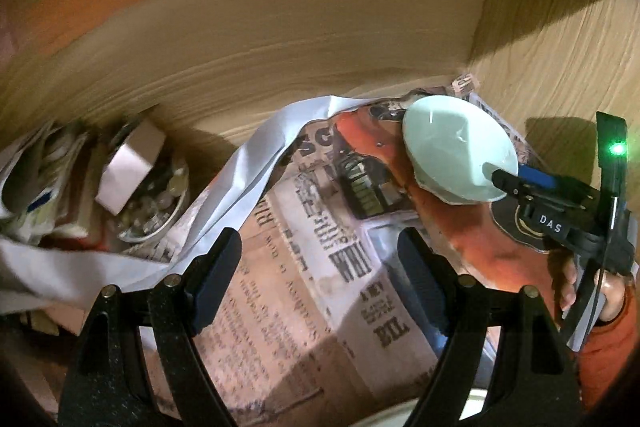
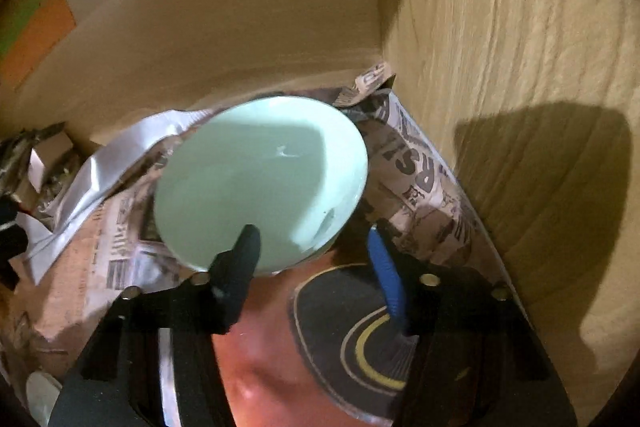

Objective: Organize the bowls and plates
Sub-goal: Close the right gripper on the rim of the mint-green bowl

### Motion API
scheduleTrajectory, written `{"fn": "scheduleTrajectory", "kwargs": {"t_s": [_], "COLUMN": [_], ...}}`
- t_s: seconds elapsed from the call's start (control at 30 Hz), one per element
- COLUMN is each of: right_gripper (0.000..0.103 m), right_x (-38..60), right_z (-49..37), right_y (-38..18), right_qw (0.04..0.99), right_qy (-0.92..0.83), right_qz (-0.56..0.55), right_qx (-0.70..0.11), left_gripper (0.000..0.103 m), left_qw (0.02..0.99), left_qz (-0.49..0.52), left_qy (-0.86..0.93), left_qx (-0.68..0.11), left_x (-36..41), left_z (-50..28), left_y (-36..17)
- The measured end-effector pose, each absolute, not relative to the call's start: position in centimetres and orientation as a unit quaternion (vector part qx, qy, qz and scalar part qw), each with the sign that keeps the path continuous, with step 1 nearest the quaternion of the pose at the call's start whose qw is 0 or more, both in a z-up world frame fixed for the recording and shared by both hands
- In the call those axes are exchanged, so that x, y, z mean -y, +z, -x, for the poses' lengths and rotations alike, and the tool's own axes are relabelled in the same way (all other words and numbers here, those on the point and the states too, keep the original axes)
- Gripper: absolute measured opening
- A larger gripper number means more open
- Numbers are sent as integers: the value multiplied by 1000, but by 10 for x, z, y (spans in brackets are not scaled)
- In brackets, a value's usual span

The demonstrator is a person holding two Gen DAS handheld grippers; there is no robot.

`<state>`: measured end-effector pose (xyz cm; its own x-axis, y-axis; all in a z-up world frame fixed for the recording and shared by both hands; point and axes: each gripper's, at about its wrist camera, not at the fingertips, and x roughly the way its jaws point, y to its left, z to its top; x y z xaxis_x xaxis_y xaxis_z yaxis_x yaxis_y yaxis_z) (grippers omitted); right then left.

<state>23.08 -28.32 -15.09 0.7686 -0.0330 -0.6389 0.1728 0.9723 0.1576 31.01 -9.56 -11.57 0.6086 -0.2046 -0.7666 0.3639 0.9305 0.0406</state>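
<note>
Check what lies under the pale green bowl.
The pale green bowl sits on newspaper lining the wooden shelf; printed sheets show all around it. The patch directly beneath is hidden by the bowl itself.

Wood-grain cabinet walls (image 2: 520, 27), newspaper-lined shelf (image 1: 288, 267), warm dim light, hard shadows

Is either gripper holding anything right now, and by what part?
The right gripper has the mint bowl by its near rim, one finger inside and the blue one outside, though firm contact is unclear. The left gripper is open and holds nothing.
</note>
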Motion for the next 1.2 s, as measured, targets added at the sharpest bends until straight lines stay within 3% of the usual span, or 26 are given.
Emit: {"fn": "scheduleTrajectory", "kwargs": {"t_s": [0.07,0.13,0.27,0.43,0.83,1.0,1.17,1.2], "right_gripper": [44,36,35,23,22,22,22,22], "right_x": [285,282,281,289,245,239,237,238], "right_z": [-232,-233,-236,-231,-220,-218,-220,-221], "right_y": [-152,-152,-153,-152,-157,-157,-159,-159], "right_qw": [934,935,935,931,924,920,920,920], "right_qy": [-52,-47,-47,-14,82,110,113,113], "right_qz": [-108,-105,-103,-134,-81,-77,-88,-92], "right_qx": [-336,-336,-336,-338,-364,-368,-365,-365], "left_gripper": [81,81,81,81,80,63,27,25], "left_qw": [888,887,884,879,867,857,834,830], "left_qz": [-97,-96,-98,-104,-109,-109,-101,-100], "left_qy": [-167,-173,-182,-186,-161,-149,-165,-170], "left_qx": [-416,-417,-419,-427,-458,-482,-517,-521], "left_x": [100,103,110,115,112,111,113,113], "left_z": [-318,-323,-328,-332,-351,-361,-369,-369], "left_y": [-117,-119,-123,-131,-151,-165,-181,-183]}}
